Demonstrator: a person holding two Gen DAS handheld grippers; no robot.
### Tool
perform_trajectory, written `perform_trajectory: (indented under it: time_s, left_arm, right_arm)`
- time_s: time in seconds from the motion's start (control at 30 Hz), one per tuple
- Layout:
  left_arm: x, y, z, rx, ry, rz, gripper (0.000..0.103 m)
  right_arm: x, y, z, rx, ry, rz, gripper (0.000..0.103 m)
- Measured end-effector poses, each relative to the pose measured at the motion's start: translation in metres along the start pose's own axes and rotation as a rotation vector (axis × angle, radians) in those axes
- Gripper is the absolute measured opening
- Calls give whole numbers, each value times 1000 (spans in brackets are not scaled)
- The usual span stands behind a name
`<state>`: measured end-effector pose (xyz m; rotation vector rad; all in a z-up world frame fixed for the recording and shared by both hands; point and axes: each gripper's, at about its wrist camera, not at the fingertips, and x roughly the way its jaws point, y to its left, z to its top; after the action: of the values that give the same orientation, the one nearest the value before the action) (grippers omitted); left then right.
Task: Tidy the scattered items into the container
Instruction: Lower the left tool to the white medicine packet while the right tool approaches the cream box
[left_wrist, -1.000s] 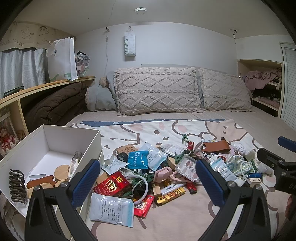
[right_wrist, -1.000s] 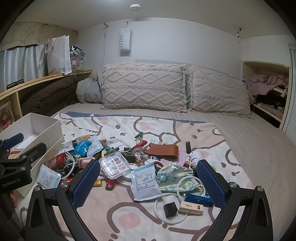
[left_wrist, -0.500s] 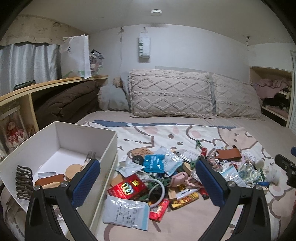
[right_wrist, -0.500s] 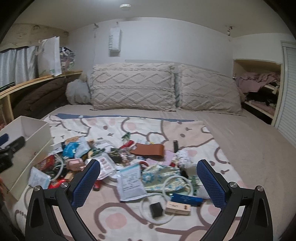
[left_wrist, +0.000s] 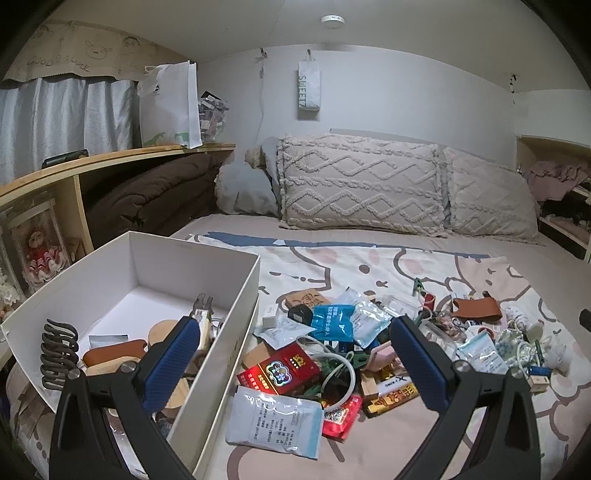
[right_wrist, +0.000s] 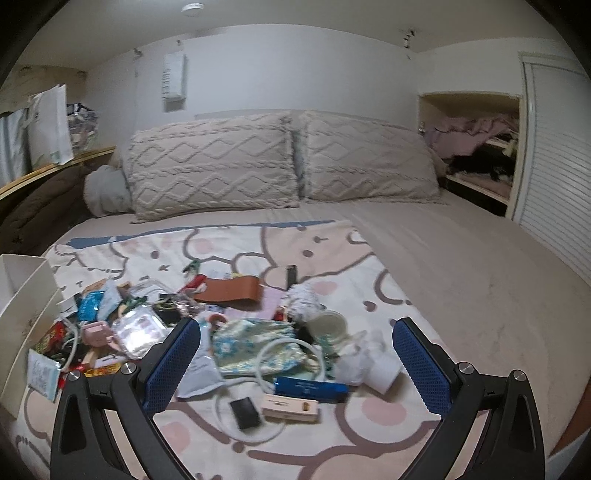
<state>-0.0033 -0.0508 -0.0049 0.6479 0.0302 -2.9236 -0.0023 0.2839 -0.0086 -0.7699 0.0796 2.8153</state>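
Hovering left gripper (left_wrist: 295, 363) and right gripper (right_wrist: 295, 363), both spread empty, over bed clutter (left_wrist: 332, 343), white box (left_wrist: 207, 354) alongside

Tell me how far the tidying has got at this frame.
Early. Done: the white box already holds a dark hair claw, wooden discs and a brown leather piece. In hand: nothing; the left tongs and right tongs are open and empty. Left: the pile on the bedspread, including the red packet, white pouch and blue box.
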Motion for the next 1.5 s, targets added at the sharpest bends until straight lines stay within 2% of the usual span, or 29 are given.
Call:
perform_trajectory:
  time_s: [0.43, 0.67, 0.97, 1.1, 1.17, 1.3, 1.5]
  left_arm:
    - [20, -10, -19, 63, 76, 7, 103]
    - [33, -13, -31, 91, 128, 27, 103]
    - [50, -30, -51, 117, 223, 30, 103]
    - [60, -43, -66, 144, 252, 100, 103]
    - [65, -46, -73, 133, 267, 147, 103]
    - [76, -46, -86, 81, 333, 154, 103]
    - [83, -34, -99, -32, 388, 229, 103]
  right_arm:
    - [37, -31, -32, 49, 131, -80, 103]
    - [59, -46, -51, 118, 239, -30, 103]
    - [71, -39, -65, 116, 304, 15, 103]
    - [74, -33, -68, 102, 322, 23, 103]
    - [75, -31, -68, 97, 326, 26, 103]
    - [77, -31, -69, 95, 331, 27, 103]
    - [78, -32, -71, 120, 341, 67, 103]
